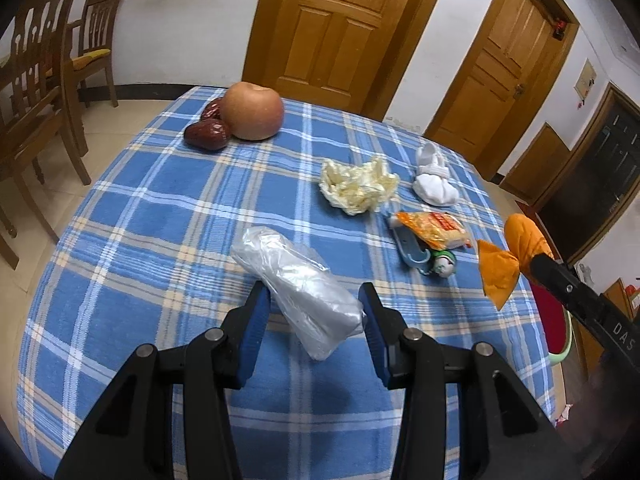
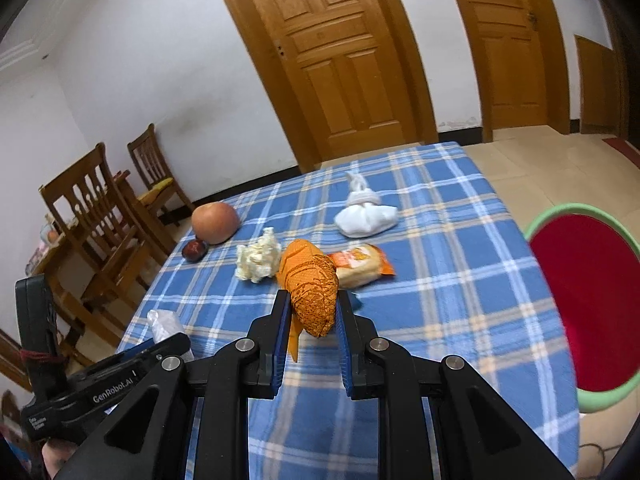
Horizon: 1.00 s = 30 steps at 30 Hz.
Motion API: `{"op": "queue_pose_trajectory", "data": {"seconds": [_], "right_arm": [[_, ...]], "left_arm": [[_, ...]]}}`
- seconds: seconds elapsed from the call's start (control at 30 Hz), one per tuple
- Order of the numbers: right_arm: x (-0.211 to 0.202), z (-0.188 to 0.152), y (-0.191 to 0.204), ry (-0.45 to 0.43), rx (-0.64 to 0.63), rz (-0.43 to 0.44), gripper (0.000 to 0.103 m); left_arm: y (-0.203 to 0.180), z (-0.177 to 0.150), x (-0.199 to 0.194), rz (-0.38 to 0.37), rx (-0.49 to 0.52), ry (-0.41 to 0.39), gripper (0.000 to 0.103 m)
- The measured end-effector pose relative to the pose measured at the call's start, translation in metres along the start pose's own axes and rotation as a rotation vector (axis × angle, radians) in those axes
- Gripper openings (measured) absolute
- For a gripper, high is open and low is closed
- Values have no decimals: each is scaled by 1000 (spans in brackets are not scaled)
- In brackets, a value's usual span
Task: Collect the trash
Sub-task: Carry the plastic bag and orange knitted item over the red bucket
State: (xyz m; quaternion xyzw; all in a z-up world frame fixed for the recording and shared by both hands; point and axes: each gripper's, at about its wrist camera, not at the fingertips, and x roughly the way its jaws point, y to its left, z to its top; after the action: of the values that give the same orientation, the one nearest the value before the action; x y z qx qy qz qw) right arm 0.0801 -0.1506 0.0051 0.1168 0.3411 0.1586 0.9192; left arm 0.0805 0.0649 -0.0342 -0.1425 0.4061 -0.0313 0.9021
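Observation:
My left gripper [image 1: 314, 308] is open, its fingers on either side of a crumpled clear plastic bag [image 1: 298, 286] that lies on the blue checked tablecloth [image 1: 160, 216]. My right gripper [image 2: 312, 312] is shut on an orange paper wad [image 2: 310, 284] and holds it above the table; the wad also shows in the left wrist view [image 1: 512, 256]. Other trash lies on the cloth: a cream crumpled wad [image 1: 358, 184], a white tied bundle [image 1: 434, 178], an orange snack packet [image 1: 432, 230]. A green bin with a red liner [image 2: 584, 304] stands right of the table.
An apple [image 1: 253, 111] and red dates [image 1: 208, 130] sit at the table's far left. A small teal object [image 1: 424, 254] lies by the snack packet. Wooden chairs [image 1: 36, 88] stand to the left. Wooden doors [image 1: 340, 28] are behind the table.

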Motion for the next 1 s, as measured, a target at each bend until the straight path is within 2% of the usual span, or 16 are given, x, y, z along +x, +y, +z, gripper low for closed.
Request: {"op": "queue_pose_trajectory", "data": {"seconds": [0.53,1.0], "right_arm": [[-40,-13,-48,-35,87,-61,22],[-72,-20,-97,-81,194,-112,23]], "left_arm": [[-44,-4,-4,-65,72,16,46],[-100,-7,5,-133,167,51,46]]}}
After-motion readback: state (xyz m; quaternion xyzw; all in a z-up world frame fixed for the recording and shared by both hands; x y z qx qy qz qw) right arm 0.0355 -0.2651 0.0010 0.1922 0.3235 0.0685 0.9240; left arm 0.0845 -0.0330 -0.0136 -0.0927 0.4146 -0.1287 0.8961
